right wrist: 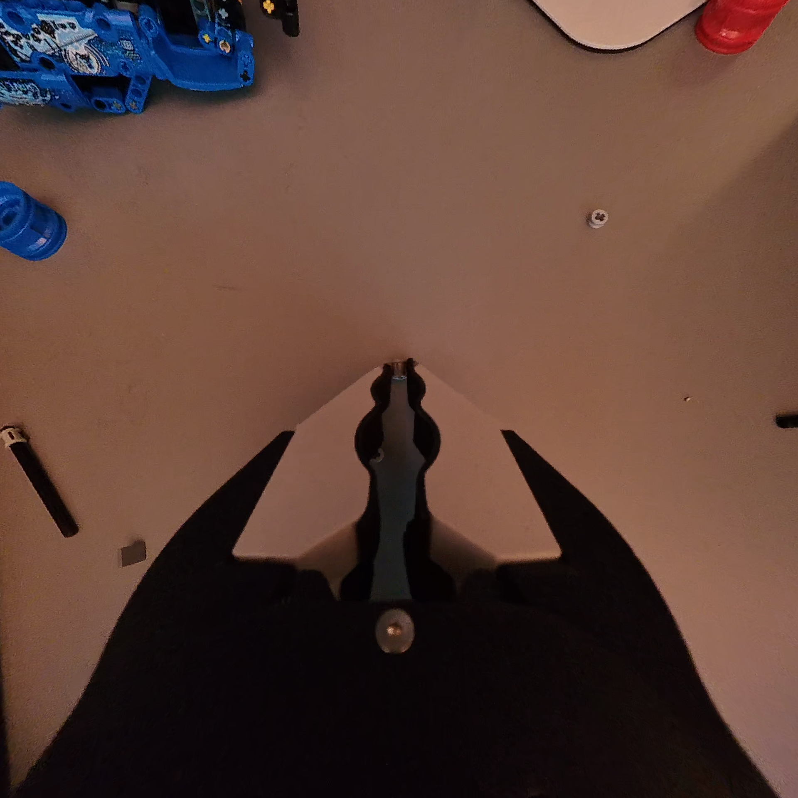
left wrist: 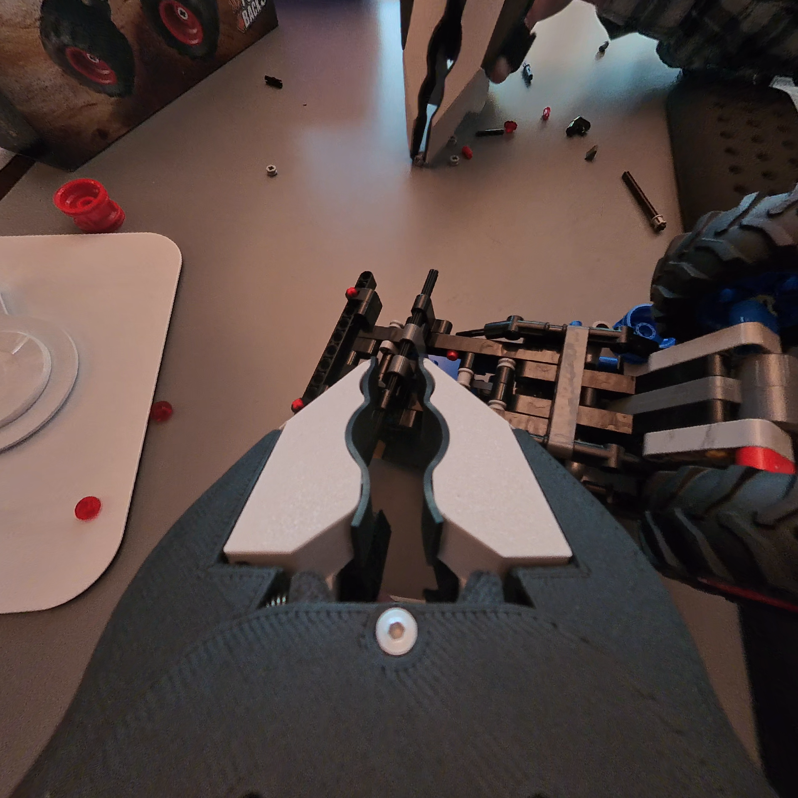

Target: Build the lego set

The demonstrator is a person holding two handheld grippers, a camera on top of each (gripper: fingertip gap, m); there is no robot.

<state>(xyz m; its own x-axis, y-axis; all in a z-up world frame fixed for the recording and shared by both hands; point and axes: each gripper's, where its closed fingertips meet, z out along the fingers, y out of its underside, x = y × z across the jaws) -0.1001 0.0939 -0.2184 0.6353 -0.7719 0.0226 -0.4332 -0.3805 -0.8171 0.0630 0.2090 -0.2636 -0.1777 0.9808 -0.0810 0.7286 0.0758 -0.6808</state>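
Observation:
In the left wrist view my left gripper (left wrist: 399,371) is shut on the front end of the black and grey lego chassis (left wrist: 539,388), gripping around its upright black axle (left wrist: 421,311). The chassis lies on the table with big black tyres (left wrist: 725,518) at its right end. My right gripper (left wrist: 419,157) stands tips-down on the table at the far side. In the right wrist view the right gripper (right wrist: 399,367) is shut on a small grey bush (right wrist: 398,369) at the table surface.
A white mat (left wrist: 86,539) with a clear dish lies at the left, and a red wheel hub (left wrist: 88,205) and the set's box (left wrist: 108,64) lie beyond it. Loose pins, a long black axle (left wrist: 643,201) and a grey bush (right wrist: 598,218) are scattered. A blue body section (right wrist: 108,56) and a blue hub (right wrist: 28,222) lie at the left in the right wrist view. The tips of one gripper are about 20 cm away from the tips of the other.

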